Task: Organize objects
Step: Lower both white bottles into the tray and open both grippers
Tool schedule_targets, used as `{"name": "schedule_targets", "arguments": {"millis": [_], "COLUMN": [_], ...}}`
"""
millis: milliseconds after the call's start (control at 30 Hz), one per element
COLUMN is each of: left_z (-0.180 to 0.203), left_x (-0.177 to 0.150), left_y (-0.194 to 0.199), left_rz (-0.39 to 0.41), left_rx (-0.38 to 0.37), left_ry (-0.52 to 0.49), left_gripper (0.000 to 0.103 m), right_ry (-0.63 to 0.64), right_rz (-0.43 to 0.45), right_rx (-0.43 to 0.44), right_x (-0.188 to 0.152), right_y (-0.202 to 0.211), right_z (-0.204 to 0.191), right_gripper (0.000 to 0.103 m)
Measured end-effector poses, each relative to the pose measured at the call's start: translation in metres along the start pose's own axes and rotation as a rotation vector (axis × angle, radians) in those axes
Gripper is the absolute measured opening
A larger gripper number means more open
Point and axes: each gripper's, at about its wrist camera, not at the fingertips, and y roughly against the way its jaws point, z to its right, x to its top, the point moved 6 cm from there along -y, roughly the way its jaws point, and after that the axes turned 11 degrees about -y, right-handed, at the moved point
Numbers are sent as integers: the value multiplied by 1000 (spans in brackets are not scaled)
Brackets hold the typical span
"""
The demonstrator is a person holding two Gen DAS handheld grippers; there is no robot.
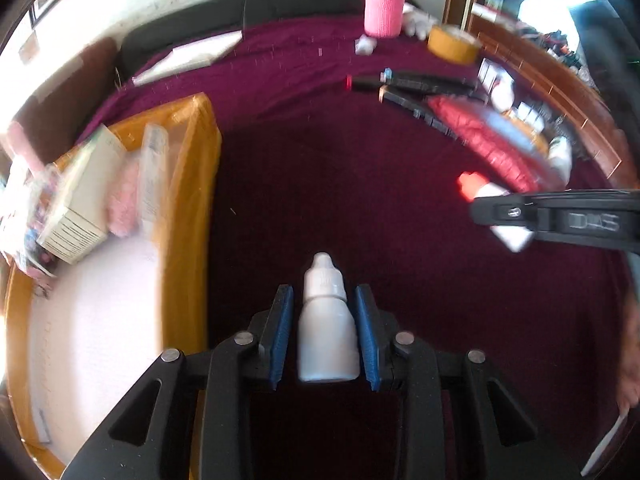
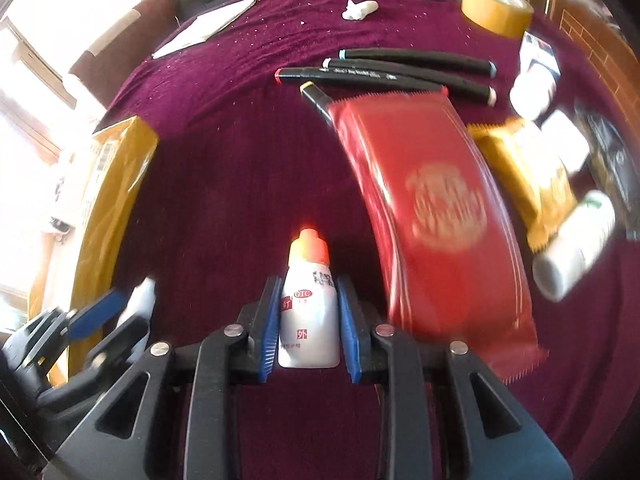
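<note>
Two bottles up in the air at once here, over the maroon cloth (image 1: 320, 168). The left gripper (image 1: 325, 320) has the white dropper bottle (image 1: 326, 320) clamped at its body, blue pads pressed to both flanks, nozzle pointing away; jaws narrowed to bottle width, nothing more. The right gripper (image 2: 308, 316) does the same with the orange-capped bottle (image 2: 308, 308), pinched across its labelled belly, cap forward. Both look like small light plastic bottles, smooth-sided and a little squeezable, so I'd judge a firm mid-body hold is the right one: squeeze near the neck and they could pop out, squeeze too hard and a soft wall may give. The ribbed pads should help against slip. Off to the left sits the yellow tray (image 1: 192, 184), white inside, already carrying a box (image 1: 84, 200) and some pink stuff, and it looks the likely home for these two. Still on the cloth: markers (image 2: 400, 70), a red pouch (image 2: 436, 216), a tape roll (image 2: 496, 8) and a white can (image 2: 576, 248).
</note>
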Motion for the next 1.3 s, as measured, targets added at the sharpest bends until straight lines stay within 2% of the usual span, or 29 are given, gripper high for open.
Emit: {"name": "schedule_targets", "arguments": {"millis": [67, 100, 200, 367, 400, 433, 533, 667, 767, 867, 933, 1033, 1100, 1167, 1200, 1233, 1300], "left_z": [4, 5, 4, -9, -12, -18, -38, -74, -80, -52, -28, -3, 10, 18, 21, 23, 23], "left_x": [0, 1, -2, 2, 4, 4, 7, 1, -8, -17, -22, -25, -27, -33, -34, -35, -36], "left_y": [0, -1, 6, 45, 50, 61, 80, 97, 99, 88, 73, 53, 42, 30, 27, 28, 31], "left_rz": [6, 8, 32, 149, 165, 192, 227, 261, 219, 150, 94, 42, 9, -18, -6, 7, 13], "left_rx": [1, -24, -86, -163, -166, -175, -197, -174, -167, -160, -171, -186, -139, -107, -92, -77, -103], "left_ry": [1, 3, 42, 102, 112, 129, 172, 229, 205, 92, 31, -8, -52, -82, -92, -104, -95], "left_gripper": [24, 21, 21, 21, 16, 4, 4, 4, 4, 10, 24, 34, 39, 39, 38, 34, 22], "right_ry": [8, 8, 1, -21, -23, -24, -30, 6, 58, 87, 63, 20, 3, -11, -15, -18, -25], "right_rz": [12, 17, 19, 58, 61, 66, 68, 87, 92, 98, 88, 72, 69, 75, 79, 83, 93], "right_rx": [2, 4, 20, 66, 78, 88, 126, 148, 175, 179, 189, 190, 178, 174, 175, 175, 182], "right_x": [-2, -2, -4, -5, -5, -6, -8, -10, -12, -15, -16, -21, -24, -26, -27, -27, -27], "right_y": [0, 1, 3, 21, 24, 27, 36, 49, 58, 59, 56, 52, 52, 56, 59, 62, 66], "right_z": [-1, 0, 0, 0, -2, -3, -13, -39, -67, -85, -84, -70, -60, -51, -47, -45, -41], "right_gripper": [24, 24, 24, 24, 24, 24, 24, 25, 25, 25, 25, 25, 25, 25, 25, 25, 25]}}
